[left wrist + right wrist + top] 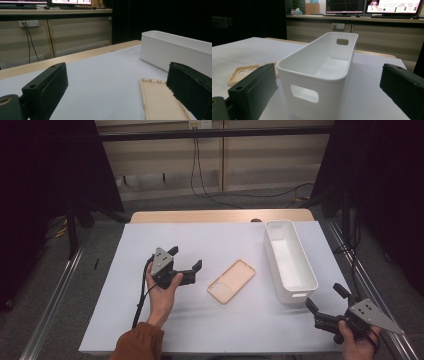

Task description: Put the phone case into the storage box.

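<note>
A peach phone case (231,281) lies flat on the white table cover, hollow side up; it is also in the left gripper view (160,100) and the right gripper view (242,73). A long white bin (290,260) stands empty at the right, seen close in the right gripper view (319,72) and farther off in the left gripper view (175,50). My left gripper (186,261) rests left of the case, open and empty, jaws pointing right. Open and empty too, my right gripper (327,296) sits at the front right corner, just in front of the bin's near end.
The white cover (200,240) spreads over a wooden table whose far edge (220,215) shows bare. Metal rails run along both sides (55,290). Cables hang on the back wall (197,165). Dark curtains flank the space.
</note>
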`<state>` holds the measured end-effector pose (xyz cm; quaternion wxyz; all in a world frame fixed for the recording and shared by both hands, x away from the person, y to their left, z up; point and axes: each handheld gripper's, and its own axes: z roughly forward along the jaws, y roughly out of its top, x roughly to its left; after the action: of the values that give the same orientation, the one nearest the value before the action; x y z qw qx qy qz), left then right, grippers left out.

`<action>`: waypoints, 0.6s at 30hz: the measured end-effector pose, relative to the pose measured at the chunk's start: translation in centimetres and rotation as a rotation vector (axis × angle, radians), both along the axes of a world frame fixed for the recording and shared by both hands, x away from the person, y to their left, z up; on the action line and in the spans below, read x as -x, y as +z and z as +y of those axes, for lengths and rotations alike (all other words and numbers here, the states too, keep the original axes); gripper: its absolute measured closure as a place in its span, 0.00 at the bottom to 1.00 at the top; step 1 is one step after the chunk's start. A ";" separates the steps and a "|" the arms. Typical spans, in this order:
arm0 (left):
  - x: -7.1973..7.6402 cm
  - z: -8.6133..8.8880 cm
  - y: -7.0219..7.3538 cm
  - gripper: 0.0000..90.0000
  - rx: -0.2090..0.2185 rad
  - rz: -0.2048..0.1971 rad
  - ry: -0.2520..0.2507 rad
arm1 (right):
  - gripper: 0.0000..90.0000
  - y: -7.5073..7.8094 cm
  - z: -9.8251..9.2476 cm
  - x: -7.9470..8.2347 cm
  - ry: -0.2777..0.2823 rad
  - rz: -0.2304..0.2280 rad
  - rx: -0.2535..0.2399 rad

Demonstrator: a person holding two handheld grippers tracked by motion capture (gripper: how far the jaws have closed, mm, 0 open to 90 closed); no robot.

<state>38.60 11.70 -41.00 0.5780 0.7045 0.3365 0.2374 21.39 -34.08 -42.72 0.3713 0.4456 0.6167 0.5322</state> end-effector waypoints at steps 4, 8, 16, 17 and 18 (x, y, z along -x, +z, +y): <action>-0.4 -0.7 0.1 0.04 -0.019 -0.004 -0.010 | 0.00 0.0 0.0 0.0 0.000 -0.001 0.000; -0.6 -1.2 0.0 0.04 -0.007 -0.002 -0.023 | 0.00 0.0 0.0 0.0 0.001 0.000 0.000; -1.2 -2.9 0.2 0.04 -0.013 0.014 -0.054 | 0.00 0.0 0.1 0.0 0.004 0.002 -0.001; -1.3 -3.1 0.2 0.04 -0.013 0.016 -0.061 | 0.00 0.0 0.1 0.0 0.004 0.003 -0.002; -1.4 -3.3 0.2 0.04 -0.008 0.015 -0.064 | 0.00 0.0 0.1 0.0 0.005 0.001 0.001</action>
<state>39.99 8.41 -40.84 0.5800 0.7189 0.3171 0.2151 21.43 -34.02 -42.76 0.3696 0.4443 0.6183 0.5326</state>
